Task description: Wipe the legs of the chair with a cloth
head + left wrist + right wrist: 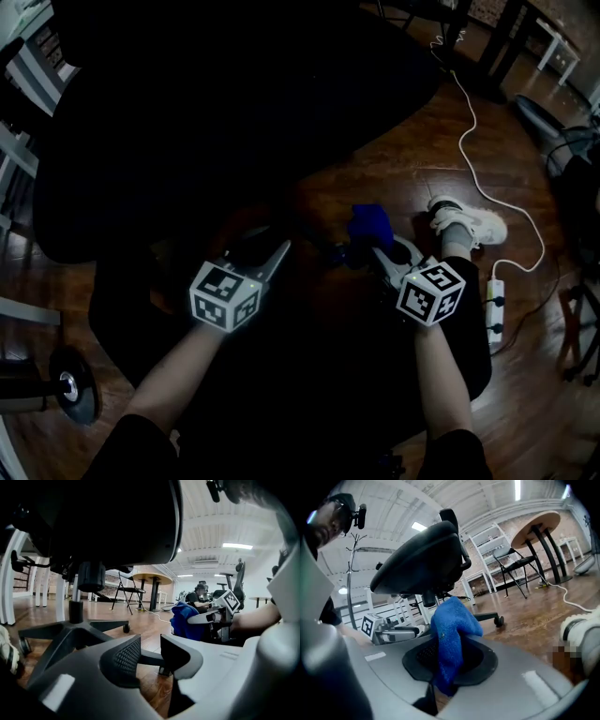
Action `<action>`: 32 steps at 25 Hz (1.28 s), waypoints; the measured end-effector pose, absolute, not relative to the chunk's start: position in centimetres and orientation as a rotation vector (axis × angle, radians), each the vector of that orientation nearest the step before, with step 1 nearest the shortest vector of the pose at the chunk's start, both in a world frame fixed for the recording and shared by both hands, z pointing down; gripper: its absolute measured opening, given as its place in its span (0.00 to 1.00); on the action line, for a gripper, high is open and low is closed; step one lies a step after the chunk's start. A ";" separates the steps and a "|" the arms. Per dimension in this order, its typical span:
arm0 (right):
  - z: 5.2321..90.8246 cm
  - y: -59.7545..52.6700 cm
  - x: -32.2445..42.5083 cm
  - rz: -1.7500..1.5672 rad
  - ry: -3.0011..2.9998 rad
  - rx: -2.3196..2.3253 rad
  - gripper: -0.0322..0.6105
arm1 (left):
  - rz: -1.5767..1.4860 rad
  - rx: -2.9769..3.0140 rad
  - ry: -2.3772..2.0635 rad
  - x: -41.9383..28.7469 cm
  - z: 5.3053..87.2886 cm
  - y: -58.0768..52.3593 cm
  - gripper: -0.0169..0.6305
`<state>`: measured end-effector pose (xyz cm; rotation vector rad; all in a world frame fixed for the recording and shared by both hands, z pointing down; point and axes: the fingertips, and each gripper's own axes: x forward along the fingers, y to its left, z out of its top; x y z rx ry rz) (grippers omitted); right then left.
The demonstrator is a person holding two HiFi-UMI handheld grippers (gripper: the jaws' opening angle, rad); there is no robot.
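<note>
The blue cloth (pixel 451 632) looks fuzzy, the chair legs (pixel 63 637) matt black plastic, the floor (pixel 403 159) glossy wood.

The dark wooden floor (pixel 403 150) carries the chair's wheeled base (pixel 70 634), a white cable (pixel 461 141) and power strip (pixel 494 305).

Left gripper (pixel 150 649): fingers (pixel 123 662) stand apart, gripping nothing. Right gripper (pixel 449 660): fingers clamp the cloth (pixel 452 620). Both forearms (pixel 178 375) extend forward, side by side.
</note>
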<state>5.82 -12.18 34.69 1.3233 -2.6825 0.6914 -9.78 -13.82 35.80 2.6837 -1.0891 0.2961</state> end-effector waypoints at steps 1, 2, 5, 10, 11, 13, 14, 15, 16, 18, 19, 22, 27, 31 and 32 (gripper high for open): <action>34.6 -11.7 5.7 0.650 -2.679 1.335 0.17 | 0.302 2.700 -1.075 -9.9 35.4 -13.6 0.23; 34.4 -11.1 5.5 0.606 -2.682 1.343 0.17 | 0.305 2.712 -1.062 -10.1 35.1 -13.4 0.23; 34.2 -9.2 5.4 0.496 -2.699 1.395 0.17 | 0.293 2.738 -1.039 -11.0 34.1 -12.3 0.23; 36.8 -8.0 5.7 0.731 -2.692 1.634 0.17 | 0.123 2.662 -1.175 -13.9 34.5 -11.2 0.23; 37.6 -8.1 5.6 0.767 -2.674 1.661 0.17 | 0.085 2.628 -1.203 -14.1 34.8 -11.1 0.23; 38.7 -8.2 5.3 0.704 -2.623 1.684 0.17 | 0.091 2.622 -1.239 -13.6 35.5 -10.9 0.23; 39.1 -8.2 5.2 0.650 -2.598 1.686 0.17 | 0.129 2.645 -1.250 -13.3 36.0 -10.7 0.23; 39.3 -8.2 5.1 0.628 -2.584 1.689 0.17 | 0.170 2.668 -1.258 -13.0 36.3 -10.4 0.22; 39.5 -8.1 5.1 0.651 -2.584 1.698 0.17 | 0.199 2.682 -1.265 -12.8 36.6 -10.2 0.17; 39.6 -7.9 5.3 0.724 -2.594 1.714 0.17 | 0.205 2.673 -1.272 -12.9 36.9 -10.1 0.12; 39.7 -7.9 5.3 0.720 -2.589 1.716 0.17 | 0.196 2.661 -1.271 -13.0 36.9 -10.1 0.10; 39.5 -7.8 5.4 0.627 -2.567 1.719 0.17 | 0.179 2.645 -1.279 -13.4 36.7 -10.2 0.08; 38.8 -7.9 5.8 0.620 -2.584 1.736 0.17 | 0.217 2.650 -1.357 -14.2 36.8 -10.3 0.07; 38.9 -7.9 5.6 0.580 -2.585 1.728 0.17 | 0.203 2.646 -1.336 -13.9 36.9 -10.3 0.07; 38.9 -7.9 5.4 0.567 -2.586 1.723 0.17 | 0.193 2.642 -1.331 -13.8 36.9 -10.3 0.07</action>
